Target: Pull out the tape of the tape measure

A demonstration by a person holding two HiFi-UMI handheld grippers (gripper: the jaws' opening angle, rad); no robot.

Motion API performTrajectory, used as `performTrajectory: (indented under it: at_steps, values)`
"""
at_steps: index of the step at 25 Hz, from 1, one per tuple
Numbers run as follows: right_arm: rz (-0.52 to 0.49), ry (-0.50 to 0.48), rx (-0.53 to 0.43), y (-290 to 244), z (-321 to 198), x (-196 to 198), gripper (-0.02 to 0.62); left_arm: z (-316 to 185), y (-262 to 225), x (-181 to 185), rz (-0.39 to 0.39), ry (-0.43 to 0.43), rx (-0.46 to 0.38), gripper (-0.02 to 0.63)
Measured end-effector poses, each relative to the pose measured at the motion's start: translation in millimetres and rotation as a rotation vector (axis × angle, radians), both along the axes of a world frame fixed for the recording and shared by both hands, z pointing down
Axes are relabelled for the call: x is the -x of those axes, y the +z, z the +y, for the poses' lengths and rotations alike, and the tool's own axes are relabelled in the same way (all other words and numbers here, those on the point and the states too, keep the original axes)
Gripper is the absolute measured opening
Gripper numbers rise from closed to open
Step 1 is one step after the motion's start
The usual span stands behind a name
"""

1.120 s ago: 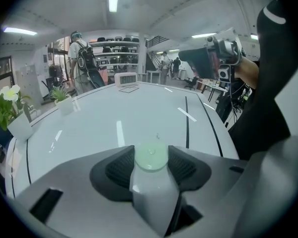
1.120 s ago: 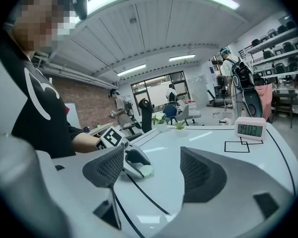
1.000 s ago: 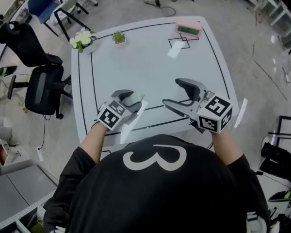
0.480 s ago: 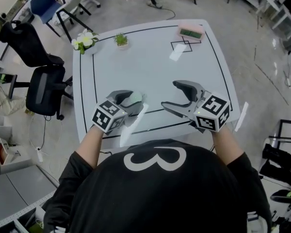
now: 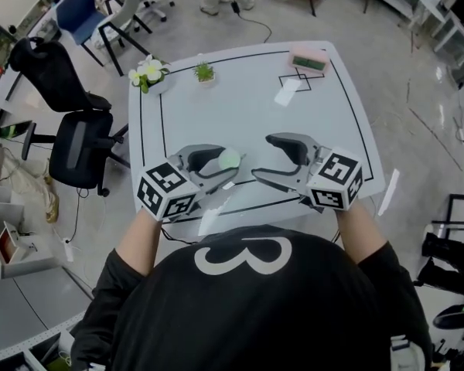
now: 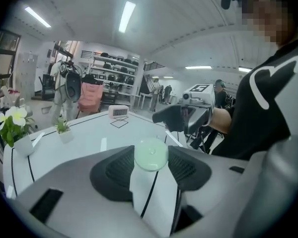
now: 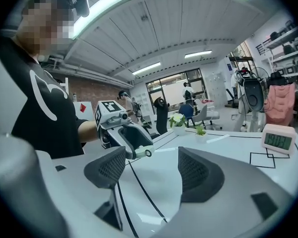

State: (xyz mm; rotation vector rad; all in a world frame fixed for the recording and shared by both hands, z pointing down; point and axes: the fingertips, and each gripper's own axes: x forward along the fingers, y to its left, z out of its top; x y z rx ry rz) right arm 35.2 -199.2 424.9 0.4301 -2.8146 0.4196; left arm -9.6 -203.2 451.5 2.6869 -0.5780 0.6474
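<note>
Tape measure [image 5: 229, 159], apparently the green disc, has lifted mid-frame, pinched by the left gripper [image 5: 225, 164]; the right gripper [image 5: 262, 158], wide and empty, has just been narrowing, likely for the pull.

Left gripper [image 6: 150, 155] clamped; right [image 7: 151, 158] narrowing, empty

Tape measure [image 5: 229, 159] between fingers [image 6: 116, 170] of left gripper [image 5: 226, 167] — right gripper [image 5: 263, 158] to its right; clock [image 5: 308, 59] far back on table [image 5: 247, 107].
</note>
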Motion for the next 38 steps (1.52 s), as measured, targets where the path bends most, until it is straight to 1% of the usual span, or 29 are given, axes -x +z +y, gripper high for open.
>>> performTrajectory:
  at_steps: [4,7,10,13,18,22,28,33,38]
  values:
    - [-0.014,-0.021,-0.019,-15,8,13,0.311,9,-24,1,0.017,0.037,-0.009,0.213]
    - [-0.04,-0.039,-0.027,-27,15,20,0.264,15,-39,4,0.028,0.059,-0.016,0.213]
    - [-0.049,-0.064,-0.057,-37,20,26,0.22,18,-51,6,0.039,0.082,-0.024,0.213]
    - [-0.048,-0.094,-0.09,-46,29,31,0.141,25,-56,5,0.027,0.104,-0.031,0.213]
    - [-0.014,-0.13,-0.137,-51,41,37,0.099,34,-68,4,0.034,0.125,-0.04,0.213]
    - [0.0,-0.125,-0.166,-54,47,40,0.049,42,-73,7,0.035,0.134,-0.048,0.213]
    - [0.013,-0.127,-0.19,-54,52,42,0.026,45,-73,10,0.043,0.122,-0.034,0.213]
    - [0.005,-0.129,-0.196,-60,55,44,0.017,47,-79,13,0.058,0.098,-0.014,0.213]
    - [-0.001,-0.127,-0.211,-67,59,48,0.017,50,-84,21,0.069,0.073,-0.019,0.213]
